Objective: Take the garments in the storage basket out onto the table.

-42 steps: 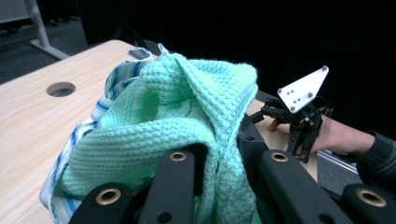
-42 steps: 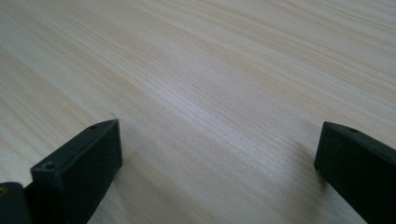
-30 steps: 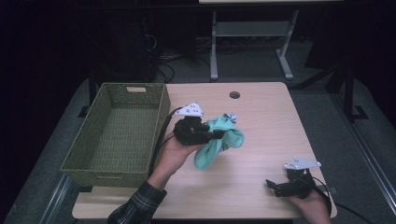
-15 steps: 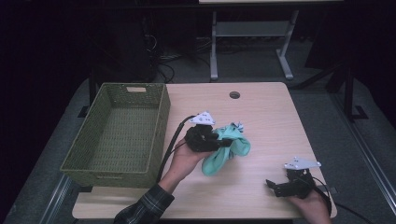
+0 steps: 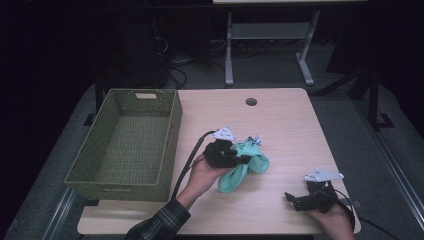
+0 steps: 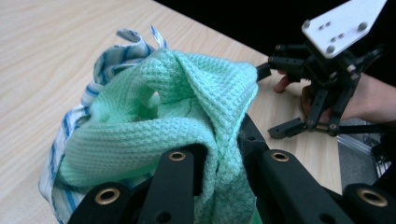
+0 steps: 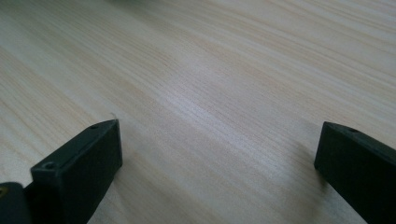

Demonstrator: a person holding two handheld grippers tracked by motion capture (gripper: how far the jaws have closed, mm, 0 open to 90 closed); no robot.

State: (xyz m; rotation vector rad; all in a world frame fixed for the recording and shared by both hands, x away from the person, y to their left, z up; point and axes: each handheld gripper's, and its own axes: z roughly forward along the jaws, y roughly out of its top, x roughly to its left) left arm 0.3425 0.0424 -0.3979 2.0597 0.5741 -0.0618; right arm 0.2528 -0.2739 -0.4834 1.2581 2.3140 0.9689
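A mint green waffle cloth lies bunched on the wooden table, with a blue-and-white striped cloth under its far side. My left gripper is shut on the green cloth, a fold pinched between its black jaws; the striped cloth peeks out at the left. My right gripper rests near the table's front right edge, open, with bare wood between its jaws. The left gripper view also has the right gripper beyond the cloth.
A green woven basket with nothing in it stands at the table's left side. A round cable hole sits near the far edge. A metal stand is on the floor behind the table.
My left gripper has carried the green cloth toward the near side and a little right, away from the basket. The right gripper has stayed in place.
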